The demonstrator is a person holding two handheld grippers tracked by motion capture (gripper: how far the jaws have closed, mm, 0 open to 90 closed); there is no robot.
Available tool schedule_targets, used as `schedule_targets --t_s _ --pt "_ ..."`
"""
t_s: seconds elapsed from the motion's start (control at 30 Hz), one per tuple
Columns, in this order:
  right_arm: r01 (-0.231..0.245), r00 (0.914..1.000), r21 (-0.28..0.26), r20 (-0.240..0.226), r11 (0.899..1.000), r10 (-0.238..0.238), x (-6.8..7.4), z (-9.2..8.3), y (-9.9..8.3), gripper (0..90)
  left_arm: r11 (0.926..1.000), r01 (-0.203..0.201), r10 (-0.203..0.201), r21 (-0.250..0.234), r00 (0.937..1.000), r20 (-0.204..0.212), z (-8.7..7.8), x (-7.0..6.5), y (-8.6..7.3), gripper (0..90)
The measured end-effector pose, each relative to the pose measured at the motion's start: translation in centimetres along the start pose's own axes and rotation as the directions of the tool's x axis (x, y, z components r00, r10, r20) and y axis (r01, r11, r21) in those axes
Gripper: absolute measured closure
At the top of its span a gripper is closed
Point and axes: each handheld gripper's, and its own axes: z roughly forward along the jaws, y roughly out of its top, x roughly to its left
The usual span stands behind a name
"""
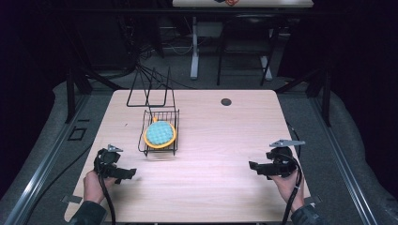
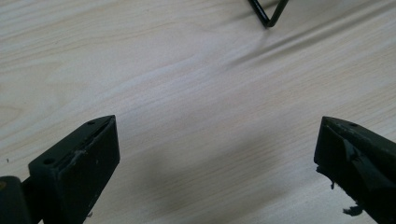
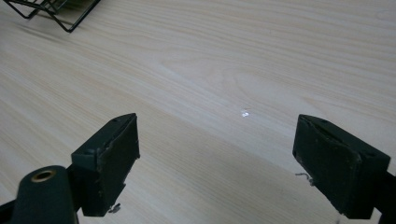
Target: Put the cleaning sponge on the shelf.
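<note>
We hold the left hand-held gripper [image 1: 126,174] at seven o'clock and the right hand-held gripper [image 1: 256,167] at four o'clock over the pale wood-grain counter [image 1: 220,140], each with jaws spread wide and empty above bare boards. The black wire basket [image 1: 159,132] sits toward ten o'clock from the counter's middle, well apart from both, carrying a round blue textured pad on an orange plate [image 1: 160,133]. A small dark round disc [image 1: 226,101] lies near the far edge at twelve o'clock. Around us, grey floor [image 1: 56,122], dark drapes and a white-legged table [image 1: 194,47] beyond.
</note>
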Motion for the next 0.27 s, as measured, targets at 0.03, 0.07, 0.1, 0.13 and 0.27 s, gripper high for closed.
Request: schedule_targets --t_s 0.03,0.07,0.1,0.13,0.27 --pt "-0.002 1.0 0.004 0.003 1.0 0.002 -0.21 -0.01 -0.06 13.8 1.0 -0.004 0.004 -0.003 1.0 0.003 0.01 -0.02 0.06 0.3" --pt "-0.01 0.9999 0.01 0.006 1.0 0.01 -0.4 0.04 -0.13 13.8 1.0 -0.005 0.005 -0.001 1.0 0.005 0.0 -0.03 0.09 0.3" --pt "-0.011 0.9999 0.012 0.007 1.0 0.011 -0.47 0.07 -0.15 13.8 1.0 -0.003 0.003 -0.002 1.0 0.007 0.0 -0.07 0.11 0.3" --pt "-0.008 0.9999 0.014 0.012 1.0 0.008 -0.6 0.17 -0.21 13.8 1.0 -0.007 0.007 -0.002 0.9999 0.008 0.01 -0.07 0.12 0.2" --pt "0.005 0.9994 0.042 0.033 0.999 -0.007 -0.77 0.5 -0.35 13.8 1.0 -0.003 0.003 -0.01 1.0 0.003 -0.04 -0.02 0.11 0.2"
